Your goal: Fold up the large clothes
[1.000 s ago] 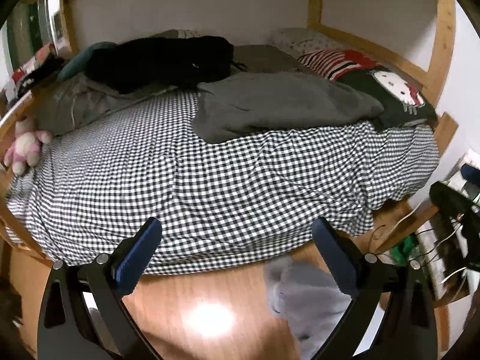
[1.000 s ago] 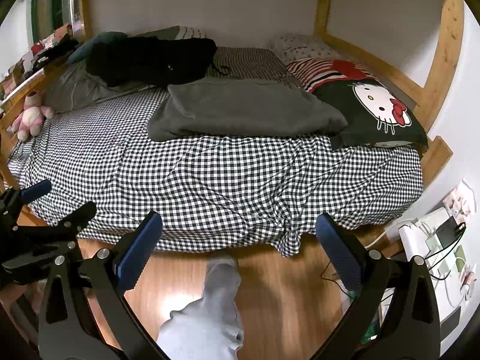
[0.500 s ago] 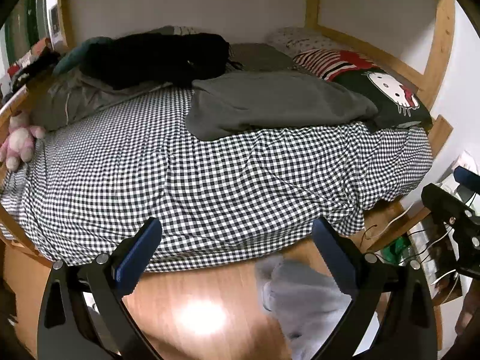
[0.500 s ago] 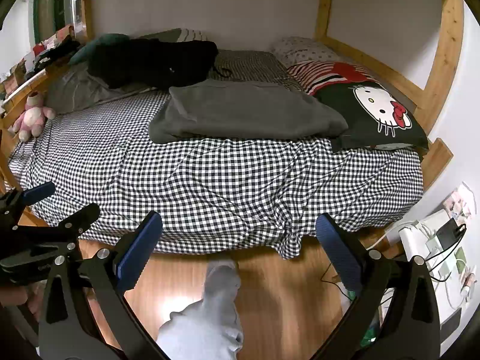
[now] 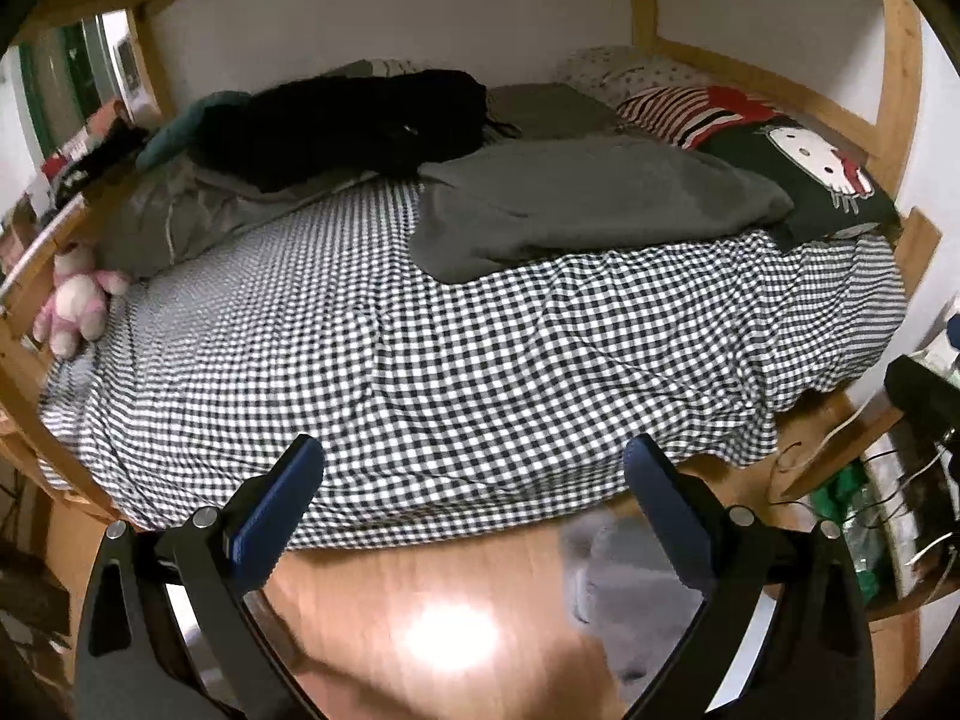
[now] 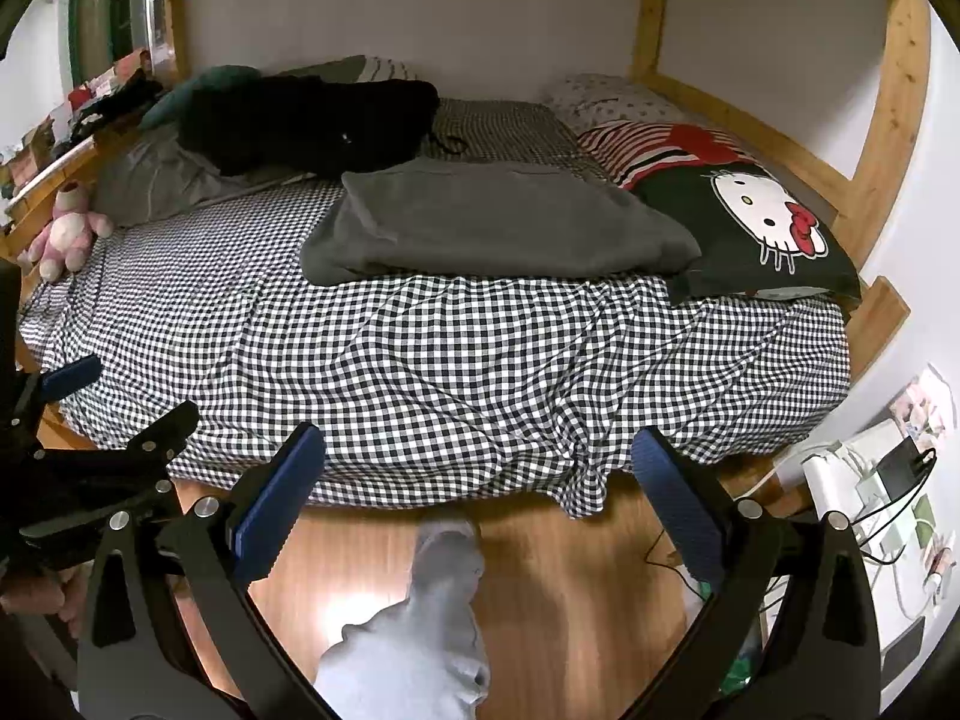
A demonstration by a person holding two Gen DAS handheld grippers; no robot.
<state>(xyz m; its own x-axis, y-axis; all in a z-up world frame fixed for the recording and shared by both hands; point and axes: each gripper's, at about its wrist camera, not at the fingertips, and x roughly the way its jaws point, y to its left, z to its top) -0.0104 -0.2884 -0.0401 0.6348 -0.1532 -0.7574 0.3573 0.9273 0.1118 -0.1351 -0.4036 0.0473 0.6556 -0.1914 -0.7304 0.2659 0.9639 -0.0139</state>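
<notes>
Grey garment [image 6: 492, 222] lies folded flat mid-frame on the checked bed [image 6: 420, 372]; your left gripper [image 5: 474, 468] & right gripper [image 6: 477, 459] hang released, 2 empty, at the bottom.

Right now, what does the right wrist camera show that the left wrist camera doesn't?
Only the right wrist view shows the left gripper at its left edge, and the grey sock sharply. Only the left wrist view shows a dark object at its right edge; I cannot tell what it is. Both show the folded grey garment, the black clothes pile, the checked sheet, and open, empty jaws.
</notes>
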